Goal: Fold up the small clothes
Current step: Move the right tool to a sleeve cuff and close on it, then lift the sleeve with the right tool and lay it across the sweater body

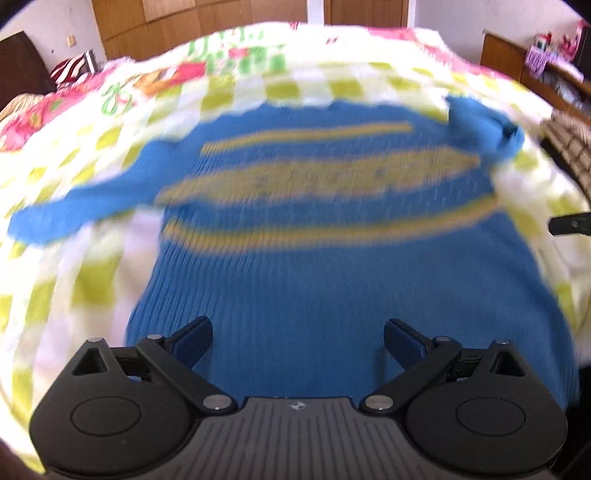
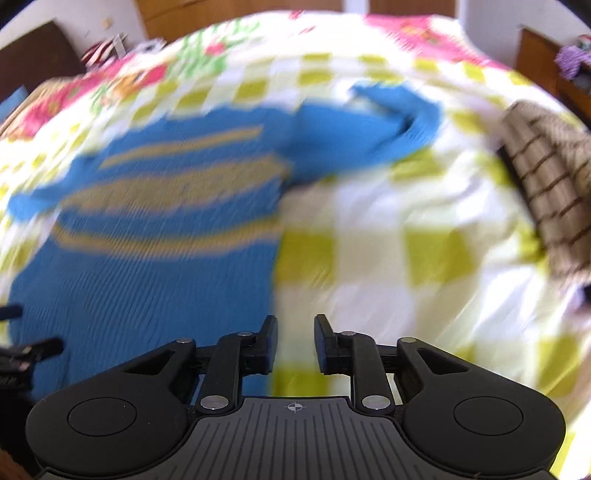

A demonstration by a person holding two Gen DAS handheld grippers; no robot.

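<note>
Tools first, nearest to us: our left tool (image 1: 298, 341) has its fingers spread wide w/ nothing between them, hanging over the plain lower part of the blue sweater (image 1: 314, 258). Our right tool (image 2: 295, 343) is only partly open, a narrow gap between its fingers, also holding nothing; it sits just at the sweater's right edge, over the checked bedspread (image 2: 406, 240).

Further out, the sweater (image 2: 147, 258) lies flat on the bed, yellow stripes across its chest, one sleeve out to the left and the other bunched up at the far right. Both views are motion-blurred, so we can't tell finer detail in the knit.

Right of the sweater, well apart, a brown checked cloth (image 2: 554, 192) sits at the bed's edge. Beyond the bed we see wooden cupboards (image 1: 199, 22) on the far wall.
</note>
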